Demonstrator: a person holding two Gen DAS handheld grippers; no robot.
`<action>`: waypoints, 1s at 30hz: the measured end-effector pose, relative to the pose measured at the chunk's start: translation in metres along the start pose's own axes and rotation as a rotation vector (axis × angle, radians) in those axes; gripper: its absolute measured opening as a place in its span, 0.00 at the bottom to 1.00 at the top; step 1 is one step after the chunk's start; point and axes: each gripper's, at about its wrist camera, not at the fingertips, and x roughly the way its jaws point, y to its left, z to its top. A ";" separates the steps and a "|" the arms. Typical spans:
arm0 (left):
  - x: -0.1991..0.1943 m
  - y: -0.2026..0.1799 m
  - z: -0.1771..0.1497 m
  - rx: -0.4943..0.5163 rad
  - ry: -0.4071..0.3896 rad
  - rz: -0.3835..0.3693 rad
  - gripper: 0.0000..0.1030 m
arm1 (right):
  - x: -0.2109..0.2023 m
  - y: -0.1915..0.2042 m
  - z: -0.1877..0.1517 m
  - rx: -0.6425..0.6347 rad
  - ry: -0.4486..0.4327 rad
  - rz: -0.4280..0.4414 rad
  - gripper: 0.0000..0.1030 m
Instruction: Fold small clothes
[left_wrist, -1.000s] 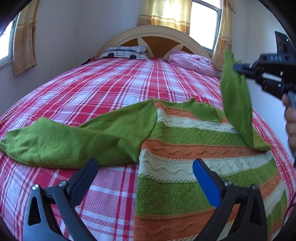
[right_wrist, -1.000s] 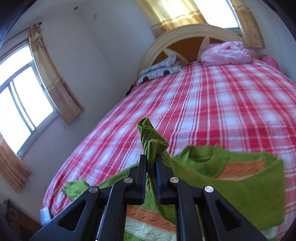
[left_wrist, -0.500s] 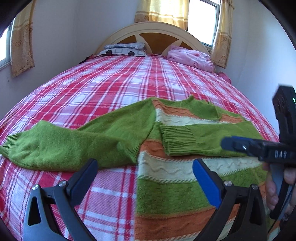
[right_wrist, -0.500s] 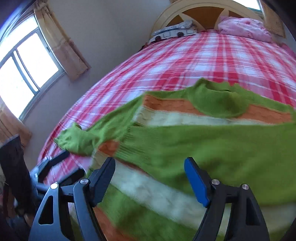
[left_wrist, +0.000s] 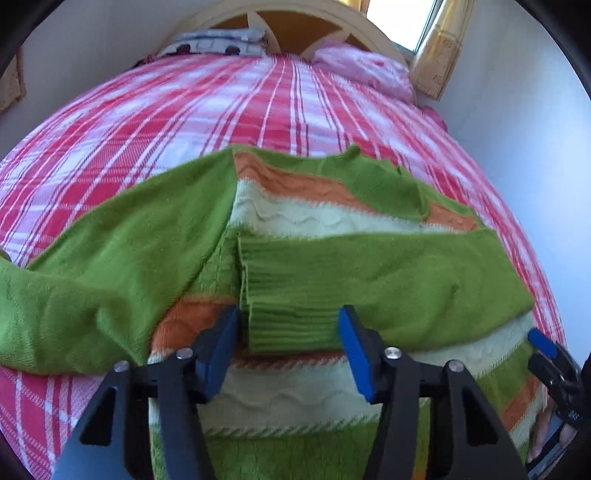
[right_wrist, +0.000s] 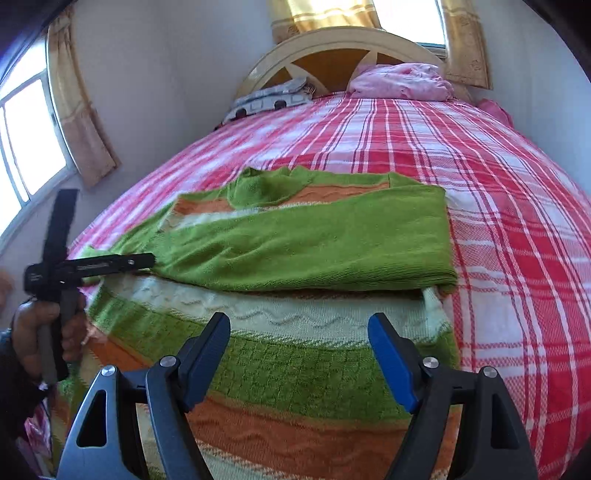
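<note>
In the left wrist view the sweater's hem is cut off behind the gripper body at the bottom edge, the far end of its unfolded sleeve (left_wrist: 92, 269) runs out of frame at the left, and the whole picture is somewhat blurred. The striped sweater (left_wrist: 295, 380) lies flat on the red plaid bedspread (left_wrist: 221, 107), well short of the curved headboard (left_wrist: 295, 22), where a pink pillow (left_wrist: 362, 70) and a grey patterned one (left_wrist: 218, 40) rest. The left gripper (left_wrist: 288, 350) is spread wide, its fingers straddling the ribbed cuff (left_wrist: 284, 295) of the sleeve folded across the sweater's chest, clamping nothing. In the right wrist view the sweater's lower part is hidden beneath the gripper. The bed sits between pale walls, with curtained windows behind the headboard (right_wrist: 340, 48) and on the wall left of it. The folded sleeve (right_wrist: 314, 243) lies across the sweater (right_wrist: 295, 369). The right gripper (right_wrist: 299, 365) hangs released, wide apart, above the sweater's lower stripes, nothing between its fingers.
</note>
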 end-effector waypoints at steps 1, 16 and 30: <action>0.000 -0.003 -0.001 -0.003 -0.003 -0.007 0.37 | -0.005 -0.004 0.000 0.011 -0.023 0.007 0.76; -0.028 0.005 0.006 0.052 -0.107 0.068 0.01 | -0.008 -0.029 -0.007 0.160 -0.082 0.049 0.79; -0.003 -0.014 -0.005 0.077 -0.062 0.011 0.31 | -0.001 -0.028 -0.010 0.151 -0.048 0.014 0.79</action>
